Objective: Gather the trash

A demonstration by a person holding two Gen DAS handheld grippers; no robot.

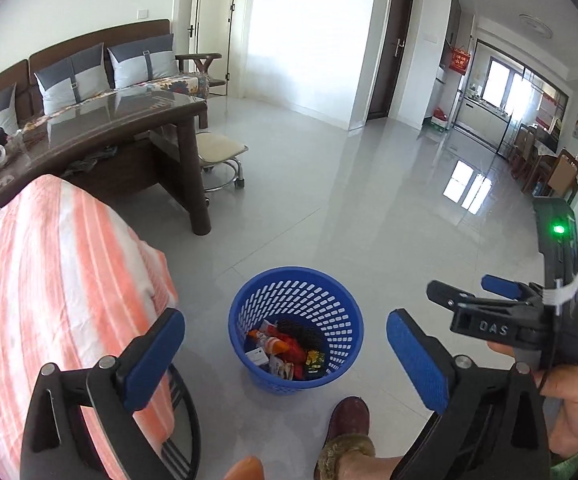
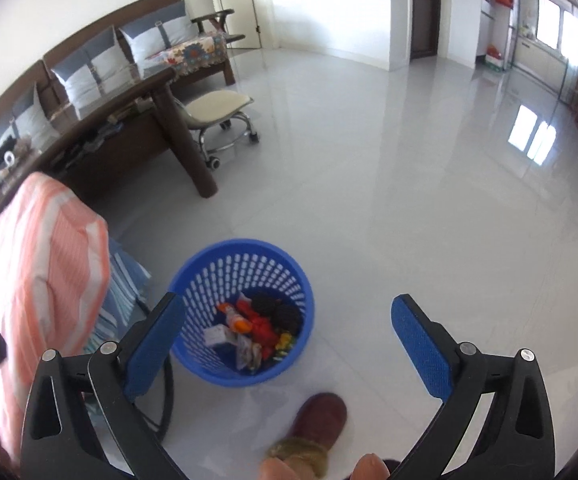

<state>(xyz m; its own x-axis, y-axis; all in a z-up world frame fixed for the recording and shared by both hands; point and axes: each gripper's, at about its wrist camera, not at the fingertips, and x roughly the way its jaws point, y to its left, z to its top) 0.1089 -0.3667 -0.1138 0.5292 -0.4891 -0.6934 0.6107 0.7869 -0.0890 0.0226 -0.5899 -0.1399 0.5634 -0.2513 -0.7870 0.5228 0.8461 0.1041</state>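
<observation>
The floor [image 2: 369, 200] around the blue bin [image 1: 296, 328] shows no loose trash, and the bin, standing just beside the striped chair [image 1: 57, 280] and ahead of the slipper [image 1: 347, 420], already holds the wrappers [image 1: 285, 350]. Both grippers hang above it with fingers spread wide and nothing between them; the bin lies forward and below, centred under the left gripper [image 1: 285, 360] and left of centre under the right gripper [image 2: 287, 344]. Only the left view shows the right gripper from outside; only the right shows folded cloth [image 2: 123, 280] beneath the chair cover
</observation>
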